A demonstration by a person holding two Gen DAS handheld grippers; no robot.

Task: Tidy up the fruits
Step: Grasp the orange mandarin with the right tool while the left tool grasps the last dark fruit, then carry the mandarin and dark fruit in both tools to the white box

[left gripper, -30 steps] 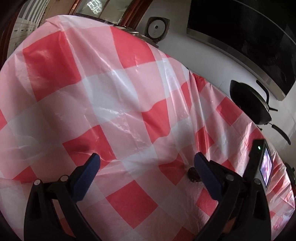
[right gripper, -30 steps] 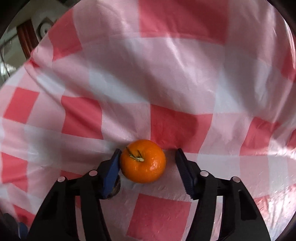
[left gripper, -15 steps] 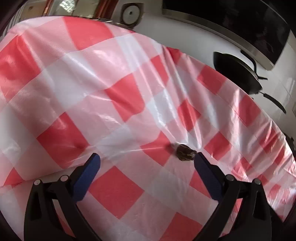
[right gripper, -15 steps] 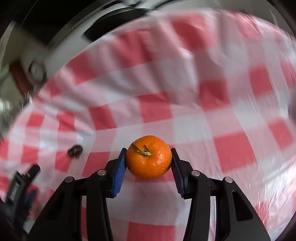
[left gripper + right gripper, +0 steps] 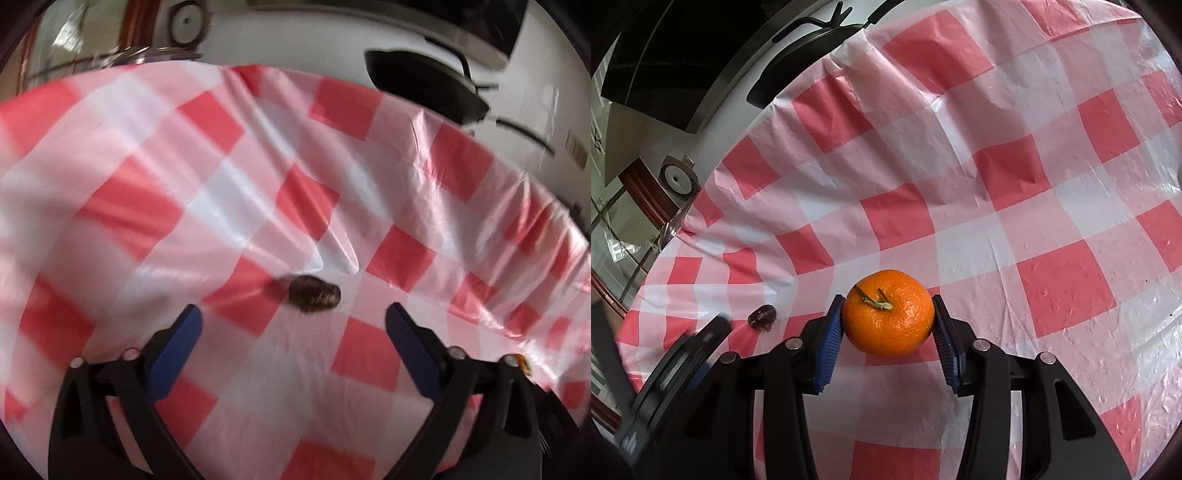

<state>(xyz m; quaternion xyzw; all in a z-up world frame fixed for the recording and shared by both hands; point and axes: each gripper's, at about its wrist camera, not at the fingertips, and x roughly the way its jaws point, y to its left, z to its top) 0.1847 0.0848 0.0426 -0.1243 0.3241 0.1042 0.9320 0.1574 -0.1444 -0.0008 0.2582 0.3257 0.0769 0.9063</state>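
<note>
My right gripper (image 5: 887,308) is shut on an orange mandarin (image 5: 888,314), stem up, held a little above the checked tablecloth (image 5: 1052,280). A small dark brown wrinkled fruit (image 5: 314,294) lies on the cloth just ahead of my left gripper (image 5: 293,313), centred on the gap. The left jaws are closing, and the blue pads (image 5: 173,354) touch nothing. From the right wrist the same dark fruit (image 5: 762,316) shows at the left, with the left gripper's blurred body close beside it.
A black pan (image 5: 424,85) sits beyond the cloth's far edge, also visible as the pan (image 5: 798,62) in the right wrist view. A round grey appliance (image 5: 677,179) stands at the back corner. The cloth is creased and drapes over the table edge.
The right fingers closed on the mandarin and carried it off the cloth. The left gripper swung until the dark fruit sits centred ahead of its fingers, which stand slightly narrower.
</note>
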